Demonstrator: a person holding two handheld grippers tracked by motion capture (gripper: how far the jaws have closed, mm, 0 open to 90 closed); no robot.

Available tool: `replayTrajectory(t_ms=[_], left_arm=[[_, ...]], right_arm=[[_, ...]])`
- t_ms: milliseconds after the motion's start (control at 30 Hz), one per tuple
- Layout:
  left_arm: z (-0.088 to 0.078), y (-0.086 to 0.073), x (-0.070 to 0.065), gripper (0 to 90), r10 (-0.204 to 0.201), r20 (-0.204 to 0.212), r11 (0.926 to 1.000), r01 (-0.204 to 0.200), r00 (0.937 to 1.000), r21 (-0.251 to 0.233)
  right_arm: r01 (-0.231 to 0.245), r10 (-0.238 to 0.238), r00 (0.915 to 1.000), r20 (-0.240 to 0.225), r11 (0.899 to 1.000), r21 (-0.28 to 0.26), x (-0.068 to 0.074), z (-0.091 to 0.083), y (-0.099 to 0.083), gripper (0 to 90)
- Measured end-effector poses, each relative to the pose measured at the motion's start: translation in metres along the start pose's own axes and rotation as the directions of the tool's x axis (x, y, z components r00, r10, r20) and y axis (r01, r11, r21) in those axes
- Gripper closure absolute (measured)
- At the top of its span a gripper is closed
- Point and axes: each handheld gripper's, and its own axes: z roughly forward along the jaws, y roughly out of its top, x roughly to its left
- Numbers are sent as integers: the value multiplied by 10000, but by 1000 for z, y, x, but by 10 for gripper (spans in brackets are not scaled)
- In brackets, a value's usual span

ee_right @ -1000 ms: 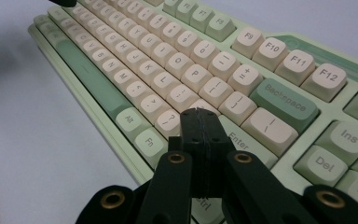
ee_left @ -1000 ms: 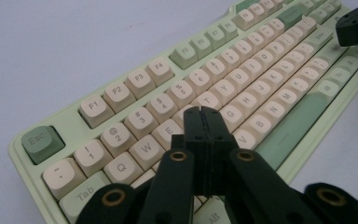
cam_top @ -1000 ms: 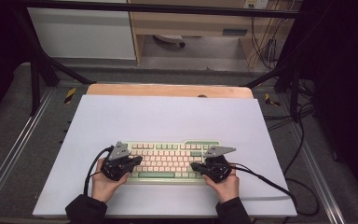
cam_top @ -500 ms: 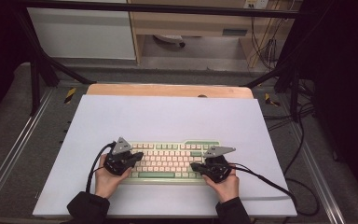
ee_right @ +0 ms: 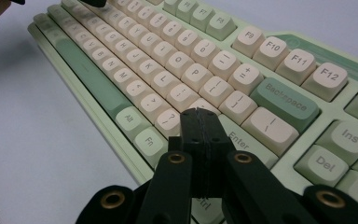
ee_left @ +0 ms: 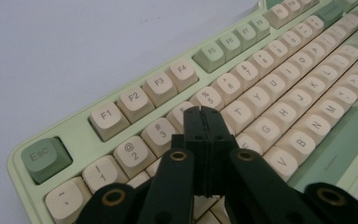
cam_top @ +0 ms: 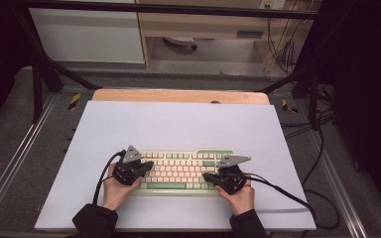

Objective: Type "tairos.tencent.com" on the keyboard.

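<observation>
The fingers (ee_left: 193, 126) of my left gripper (ee_left: 202, 112) are pressed fully together and hold nothing; their tip sits over the upper letter rows at the left end of the pale green keyboard with cream keycaps (cam_top: 181, 171). The fingers (ee_right: 191, 128) of my right gripper (ee_right: 200, 114) are likewise closed flat and empty, poised above the keys near the Enter key (ee_right: 238, 138) at the keyboard's right end. The keyboard lies on the white-covered table (cam_top: 178, 124), at its near edge, between my two hands.

Hazards, as I judge them:
1. The closed tip is about as wide as a keycap; an off-centre descent could depress two keys.
2. Excess downward force could push the keyboard along the smooth table.
3. The cable (cam_top: 278, 191) trailing right of the keyboard could snag.
</observation>
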Motion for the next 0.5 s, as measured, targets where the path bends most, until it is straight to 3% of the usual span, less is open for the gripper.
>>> replayTrajectory(t_ms=[500], left_arm=[[4,-4,1,900,51,32,10000,-52,10000,78]], right_arm=[[30,-30,10000,-13,10000,3,0,0,0,900]])
